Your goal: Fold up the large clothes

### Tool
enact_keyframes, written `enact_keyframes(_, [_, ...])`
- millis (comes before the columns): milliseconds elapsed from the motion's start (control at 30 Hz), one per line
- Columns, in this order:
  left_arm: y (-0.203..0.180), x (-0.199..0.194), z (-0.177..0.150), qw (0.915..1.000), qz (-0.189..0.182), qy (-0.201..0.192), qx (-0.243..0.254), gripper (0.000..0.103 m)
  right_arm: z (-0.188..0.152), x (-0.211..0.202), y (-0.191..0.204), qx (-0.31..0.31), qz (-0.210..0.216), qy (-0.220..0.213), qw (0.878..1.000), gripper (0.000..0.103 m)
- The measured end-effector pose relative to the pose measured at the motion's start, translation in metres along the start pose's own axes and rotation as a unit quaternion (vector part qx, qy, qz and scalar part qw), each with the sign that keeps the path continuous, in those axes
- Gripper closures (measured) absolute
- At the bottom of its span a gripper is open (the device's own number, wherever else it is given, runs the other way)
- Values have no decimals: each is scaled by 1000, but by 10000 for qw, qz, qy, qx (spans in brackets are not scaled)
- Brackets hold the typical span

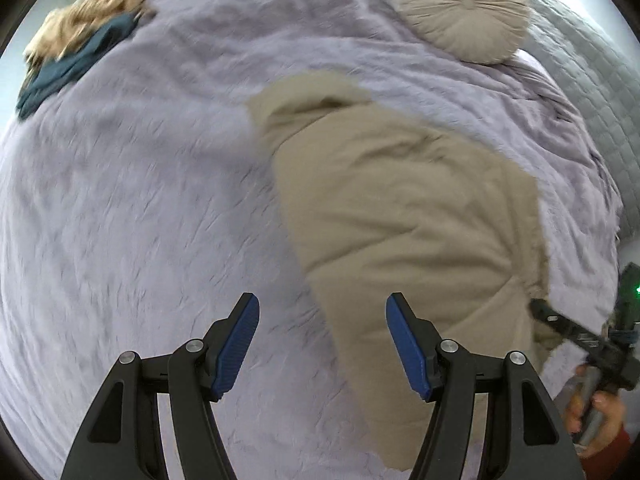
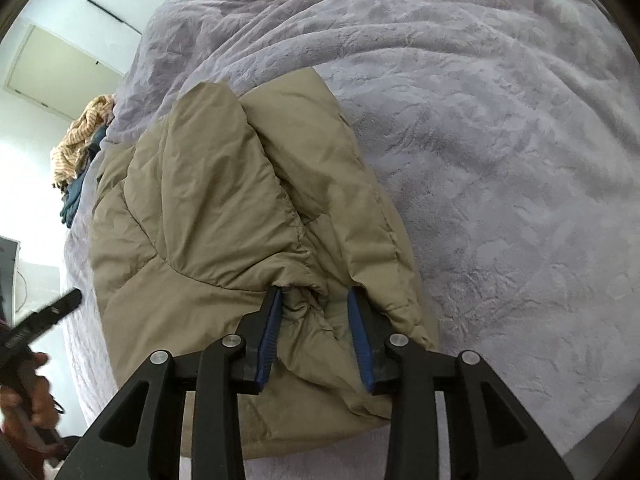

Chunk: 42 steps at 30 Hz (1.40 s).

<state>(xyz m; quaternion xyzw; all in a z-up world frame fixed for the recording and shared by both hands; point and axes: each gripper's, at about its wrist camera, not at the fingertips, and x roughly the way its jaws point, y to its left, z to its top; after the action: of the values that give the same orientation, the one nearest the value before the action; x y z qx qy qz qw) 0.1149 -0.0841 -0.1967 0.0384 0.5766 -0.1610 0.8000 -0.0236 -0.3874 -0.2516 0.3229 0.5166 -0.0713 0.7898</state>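
Right wrist: jacket [image 2: 224, 208] bunched between right gripper [image 2: 314, 300] pads

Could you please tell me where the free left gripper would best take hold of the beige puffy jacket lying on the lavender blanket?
Probably the near hem corner of the beige puffy jacket, from above and its blanket side. That edge lies flat and free on the lavender blanket, while the right gripper has the bunched fabric on the far side between its jaws. The left gripper is open.

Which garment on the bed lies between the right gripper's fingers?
The puffy beige quilted jacket, bunched between the right gripper. The striped tan garment and dark teal garment lie piled at the bed's far edge.
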Motion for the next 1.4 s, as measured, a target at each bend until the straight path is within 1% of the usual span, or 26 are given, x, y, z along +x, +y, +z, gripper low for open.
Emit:
enact_keyframes(33, [3,4,-4,10000,42,39,-44,0,3,-5,2,-56,0,10,10000,56])
enact_keyframes(67, [8,7,-9,9999,47,32,-123,0,4,-9,4,-87,24,4,10000,52])
enact_keyframes(100, [12,8,-12,9998,-63,11,-183,0,7,-15,5,-140,89,-22,9999,42])
enact_keyframes(133, [15,10,-13,9996,-191,33,-224,0,10,-19,5,-188,144,-45,9997,31])
enact_keyframes(200, [21,15,-19,9979,-522,117,-362,0,17,-25,4,-289,274,-75,9992,19])
enact_keyframes(267, [26,21,-22,9950,-846,222,-487,0,27,-25,3,-434,356,-35,9984,15])
enact_keyframes(300, [29,26,-24,9922,-1076,308,-556,0,30,-23,2,-486,398,44,9980,9])
enact_keyframes(333, [31,31,-25,9887,-1306,391,-624,0,36,-19,-1,-543,526,180,9970,9])
enact_keyframes(367, [33,36,-28,9832,-1604,489,-719,0,43,-13,-5,-575,702,338,9953,7])
enact_keyframes(400, [34,40,-29,9779,-1856,559,-785,0,47,-8,-8,-589,794,448,9941,0])
enact_keyframes(467, [35,50,-31,9665,-2311,653,-903,0,57,6,-16,-565,974,723,9910,0])
enact_keyframes(500, [36,54,-32,9635,-2411,675,-950,0,64,15,-21,-508,1123,895,9883,0])
enact_keyframes(633, [37,75,-32,9513,-2789,782,-1054,0,82,39,-29,-438,1529,1278,9790,0])
enact_keyframes(667, [37,81,-32,9464,-2927,815,-1093,0,86,45,-28,-470,1625,1404,9755,0])
enact_keyframes(767, [38,92,-31,9362,-3222,839,-1129,0,96,71,-21,-749,1840,1851,9624,0])
enact_keyframes(833, [36,98,-29,9348,-3298,785,-1056,0,100,85,-17,-907,1908,1955,9577,0])
enact_keyframes(900, [36,106,-26,9332,-3376,761,-964,0,103,100,-15,-920,2129,2050,9509,0])
enact_keyframes(1000, [41,115,-24,9296,-3471,758,-981,0,105,126,-15,-714,2434,2130,9435,0])
enact_keyframes(1067, [42,122,-22,9267,-3523,788,-1049,0,106,135,-13,-598,2551,2150,9408,0])
enact_keyframes(1133, [43,126,-22,9238,-3564,815,-1139,0,106,139,-10,-544,2566,2180,9400,0])
enact_keyframes(1233, [41,130,-22,9176,-3643,825,-1362,0,106,140,-3,-495,2407,2195,9442,0])
enact_keyframes(1267, [39,130,-22,9165,-3653,811,-1414,0,105,141,-1,-450,2378,2264,9435,1])
enact_keyframes(1300, [38,128,-22,9153,-3678,785,-1442,0,105,141,2,-416,2404,2323,9415,4])
enact_keyframes(1333, [37,126,-21,9149,-3694,751,-1445,2,103,139,6,-391,2458,2355,9395,12])
enact_keyframes(1367, [34,121,-20,9152,-3705,696,-1425,2,101,136,11,-423,2525,2318,9385,16])
enact_keyframes(1400, [33,116,-20,9158,-3717,625,-1390,2,100,132,15,-447,2582,2272,9379,25])
